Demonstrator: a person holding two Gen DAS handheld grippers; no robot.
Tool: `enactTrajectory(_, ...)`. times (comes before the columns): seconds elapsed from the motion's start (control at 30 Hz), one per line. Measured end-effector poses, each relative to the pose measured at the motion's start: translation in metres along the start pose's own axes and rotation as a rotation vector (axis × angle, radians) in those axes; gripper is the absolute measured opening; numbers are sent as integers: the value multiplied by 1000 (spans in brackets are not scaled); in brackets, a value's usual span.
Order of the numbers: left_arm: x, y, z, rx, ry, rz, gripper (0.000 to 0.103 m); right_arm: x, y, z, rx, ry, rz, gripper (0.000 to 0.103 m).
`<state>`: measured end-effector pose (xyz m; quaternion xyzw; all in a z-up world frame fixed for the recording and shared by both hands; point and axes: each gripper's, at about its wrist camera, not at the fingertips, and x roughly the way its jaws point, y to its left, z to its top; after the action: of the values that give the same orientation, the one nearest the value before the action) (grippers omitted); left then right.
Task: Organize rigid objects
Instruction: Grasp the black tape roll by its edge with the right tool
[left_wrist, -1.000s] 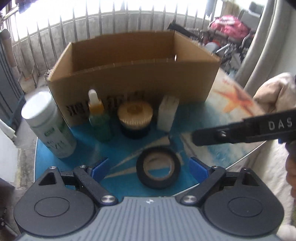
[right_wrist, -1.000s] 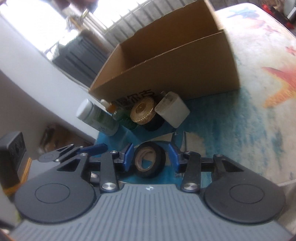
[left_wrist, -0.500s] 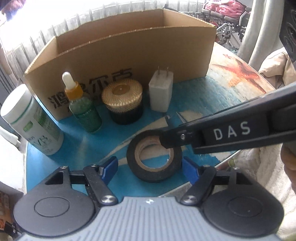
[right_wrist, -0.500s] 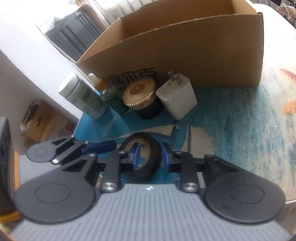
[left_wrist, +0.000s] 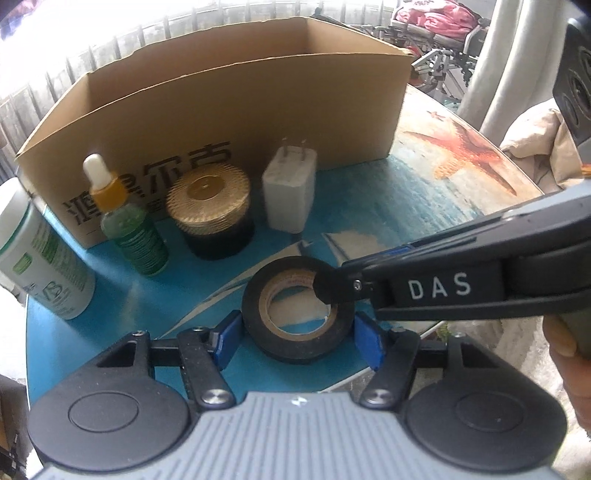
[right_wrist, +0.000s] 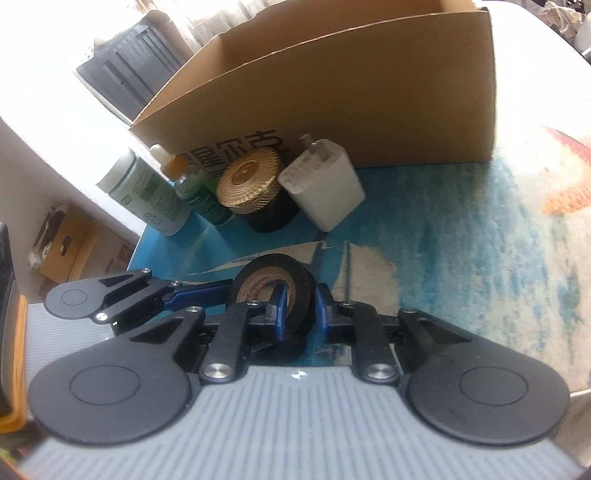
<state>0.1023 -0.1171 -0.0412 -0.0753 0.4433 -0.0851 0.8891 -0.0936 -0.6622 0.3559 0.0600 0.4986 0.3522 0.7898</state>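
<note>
The right claw is pinching the wall of the black tape roll: one blue finger sits inside the cardboard core and the other presses on the outer face, with the roll tipped up between them. The left claw is spread wide, its two blue pads flanking the same roll on either side; whether they actually touch the rubbery rim I cannot tell. In the left wrist view the tape roll sits just ahead of that claw on the blue counter, with the right claw's finger reaching in from the right over the hole.

Beyond the roll, in a row against the box front, stand a white charger plug, a black jar with a gold lid, a green dropper bottle and, farthest left, a white bottle. Behind them rises the open cardboard box, likely the destination.

To do this step well, the right claw should keep a firm squeeze on the wall, since a one-sided hold lets the ring swing and slip. The left claw does best to stay open and steady beside it as a guard, then back away once the roll is clear of the counter. The lift needs to go straight up first, high enough to pass over the charger prongs and the box's front wall, before moving forward to drop the roll inside.
</note>
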Motion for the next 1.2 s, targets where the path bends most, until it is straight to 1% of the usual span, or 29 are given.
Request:
enactTrajectory(0.1,3,-3,3,-6,6,7,66,-1,-5,-1,19,-1,10,16)
enactTrajectory(0.4,5,-3,5,-16,7,13,68,1,-8,-2,23,-3,19,19)
enactTrajectory(0.7,5,-4,6,-33,8,18,67,1,-9,-2,20,-6,22,17)
enactTrajectory(1.2,-12,-12,9,-21,-36,29,67,-18,-3,-4,7,-57,25,17)
